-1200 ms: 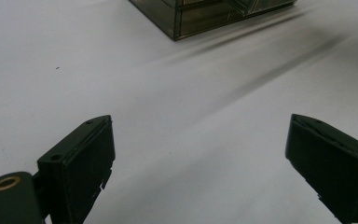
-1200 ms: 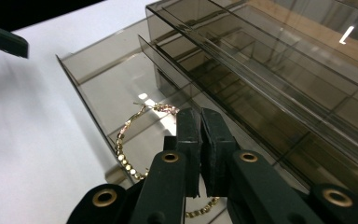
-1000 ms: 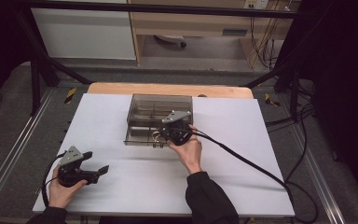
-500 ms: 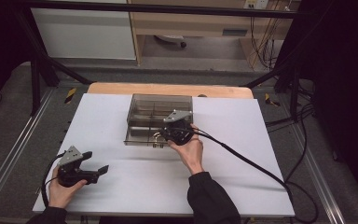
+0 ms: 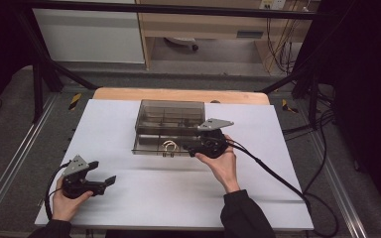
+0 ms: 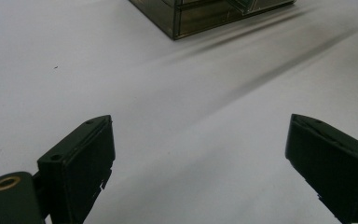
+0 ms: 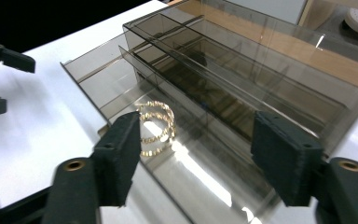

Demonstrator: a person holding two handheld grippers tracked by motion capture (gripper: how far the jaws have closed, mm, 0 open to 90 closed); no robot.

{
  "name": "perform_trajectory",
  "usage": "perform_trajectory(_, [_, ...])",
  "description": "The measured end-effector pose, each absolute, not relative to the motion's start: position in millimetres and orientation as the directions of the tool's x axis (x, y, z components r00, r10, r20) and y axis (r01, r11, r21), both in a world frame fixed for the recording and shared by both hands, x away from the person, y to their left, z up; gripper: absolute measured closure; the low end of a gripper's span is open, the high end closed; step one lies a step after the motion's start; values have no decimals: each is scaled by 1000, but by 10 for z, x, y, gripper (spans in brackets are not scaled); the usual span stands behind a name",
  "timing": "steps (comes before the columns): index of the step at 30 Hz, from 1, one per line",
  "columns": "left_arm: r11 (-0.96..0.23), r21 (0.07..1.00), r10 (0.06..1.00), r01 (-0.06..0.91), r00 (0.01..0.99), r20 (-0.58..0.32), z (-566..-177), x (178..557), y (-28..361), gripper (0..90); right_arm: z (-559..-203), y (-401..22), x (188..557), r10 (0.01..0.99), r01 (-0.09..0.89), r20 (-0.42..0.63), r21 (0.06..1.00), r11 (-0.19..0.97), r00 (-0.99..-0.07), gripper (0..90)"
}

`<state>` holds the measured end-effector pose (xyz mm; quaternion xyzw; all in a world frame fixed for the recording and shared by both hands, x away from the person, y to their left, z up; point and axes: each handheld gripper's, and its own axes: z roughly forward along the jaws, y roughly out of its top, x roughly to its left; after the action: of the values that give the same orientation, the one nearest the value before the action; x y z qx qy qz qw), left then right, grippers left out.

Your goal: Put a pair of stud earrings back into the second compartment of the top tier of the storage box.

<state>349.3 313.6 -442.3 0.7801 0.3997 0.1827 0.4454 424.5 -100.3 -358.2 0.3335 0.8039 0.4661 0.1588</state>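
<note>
Organizer box (image 5: 168, 125) smoky clear, gold coil bracelet (image 7: 154, 128) inside; both claws gape, empty.

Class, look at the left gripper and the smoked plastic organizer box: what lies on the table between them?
Nothing: between the left gripper and the organizer box lies bare white table, crossed by shadows. The left gripper view and the high view show it.
</note>
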Motion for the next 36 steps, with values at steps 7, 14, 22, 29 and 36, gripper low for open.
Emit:
perform_trajectory(7, [-286,840,787,461,614,-69,-4424,3492,3135,80,-3583,-1324,4085,694,388,88,875,288,-715,155])
perform_trajectory(14, [-289,838,785,463,615,-69,-4431,3496,3129,80,-3619,-1599,3979,717,403,113,881,248,-688,71])
perform_trajectory(22, [-290,837,784,464,616,-69,-4429,3492,3125,80,-3745,-1934,3852,740,430,142,877,215,-658,32])
perform_trajectory(29, [-295,835,782,465,619,-68,-4430,3491,3118,80,-3929,-2200,3757,746,457,170,867,197,-644,14])
perform_trajectory(36, [-304,830,780,467,623,-65,-4434,3493,3114,79,-4179,-2472,3641,761,486,182,852,194,-623,8])
